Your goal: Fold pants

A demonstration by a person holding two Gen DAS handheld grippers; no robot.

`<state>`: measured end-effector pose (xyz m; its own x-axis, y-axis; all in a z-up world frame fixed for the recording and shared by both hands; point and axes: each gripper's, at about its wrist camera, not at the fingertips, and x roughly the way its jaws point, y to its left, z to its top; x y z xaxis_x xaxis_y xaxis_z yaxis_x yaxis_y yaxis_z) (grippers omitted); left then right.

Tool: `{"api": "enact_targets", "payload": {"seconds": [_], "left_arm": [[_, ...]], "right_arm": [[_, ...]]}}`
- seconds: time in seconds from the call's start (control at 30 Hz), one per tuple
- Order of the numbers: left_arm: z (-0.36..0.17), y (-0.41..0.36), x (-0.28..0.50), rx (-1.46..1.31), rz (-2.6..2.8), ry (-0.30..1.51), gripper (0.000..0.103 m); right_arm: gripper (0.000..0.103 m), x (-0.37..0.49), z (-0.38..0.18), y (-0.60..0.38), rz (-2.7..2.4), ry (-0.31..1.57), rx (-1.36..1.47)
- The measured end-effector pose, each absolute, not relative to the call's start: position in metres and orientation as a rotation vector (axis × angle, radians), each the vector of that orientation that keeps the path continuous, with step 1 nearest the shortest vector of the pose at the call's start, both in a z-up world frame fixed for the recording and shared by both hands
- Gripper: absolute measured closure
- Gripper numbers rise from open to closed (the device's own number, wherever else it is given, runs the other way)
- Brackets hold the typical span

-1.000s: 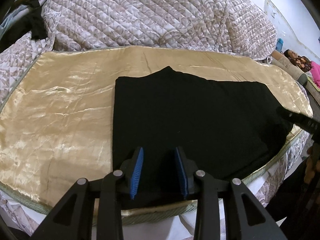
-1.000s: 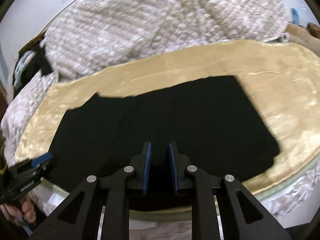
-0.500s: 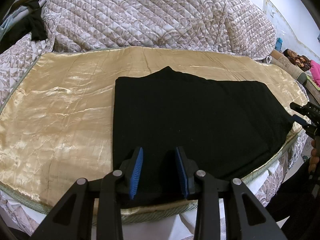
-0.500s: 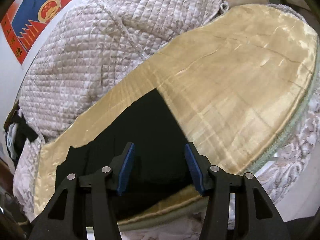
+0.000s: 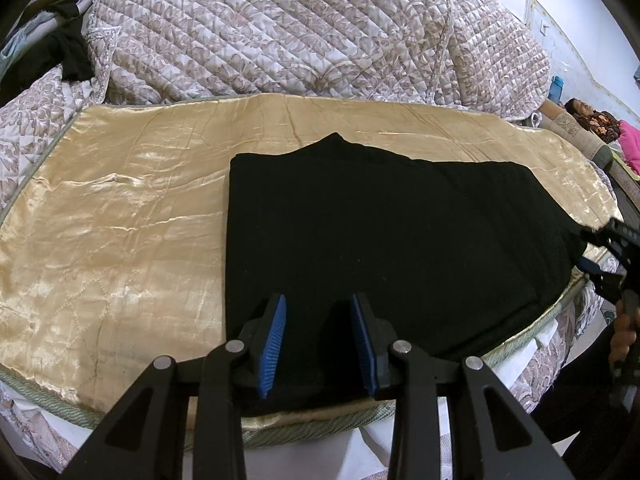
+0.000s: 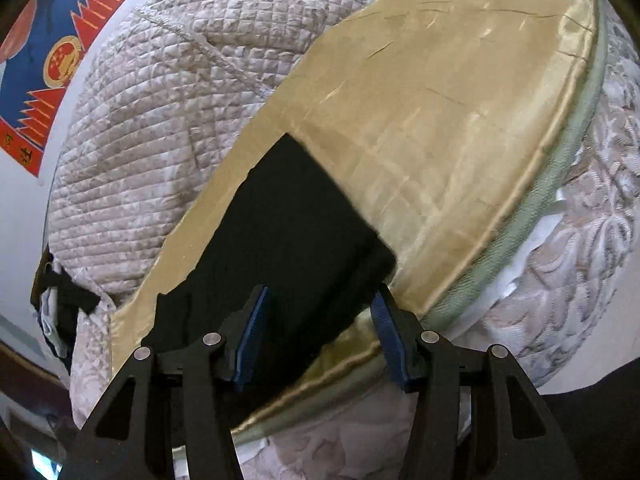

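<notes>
The black pants (image 5: 380,248) lie flat in a folded rectangle on a gold satin sheet (image 5: 120,216). My left gripper (image 5: 319,340) is open and empty, hovering over the pants' near edge. My right gripper (image 6: 318,336) is open and empty at the near right corner of the pants (image 6: 296,236), with that corner between its blue pads; I cannot tell if they touch the cloth. The right gripper also shows at the right edge of the left wrist view (image 5: 604,256).
A quilted floral bedspread (image 5: 300,32) is heaped behind the gold sheet. The bed's green piped edge (image 6: 540,200) runs along the front and right. Dark clothes (image 5: 68,56) lie at the far left. A red and blue poster (image 6: 48,52) hangs on the wall.
My right gripper opened wide, swung right and tilted, now at the pants' right corner. My left gripper stayed open and in place. The pants have not moved.
</notes>
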<state>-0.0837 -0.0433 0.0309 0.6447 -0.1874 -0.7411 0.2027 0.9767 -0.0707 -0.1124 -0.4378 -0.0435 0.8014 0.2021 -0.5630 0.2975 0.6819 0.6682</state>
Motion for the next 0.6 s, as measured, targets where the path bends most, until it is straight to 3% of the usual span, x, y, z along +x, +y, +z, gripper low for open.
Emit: {"api": "enact_targets", "payload": {"seconds": [0.17, 0.3, 0.6], "left_arm": [[0.031, -0.043, -0.083, 0.018, -0.223, 0.842, 0.067], [0.030, -0.041, -0.083, 0.011, -0.222, 0.844, 0.067], [0.040, -0.036, -0.077, -0.008, -0.182, 0.842, 0.067]], "right_arm": [[0.050, -0.097, -0.038, -0.445, -0.049, 0.602, 0.869], [0.075, -0.075, -0.039, -0.444, -0.075, 0.649, 0.804], [0.081, -0.070, 0.014, -0.419, 0.002, 0.596, 0.674]]}}
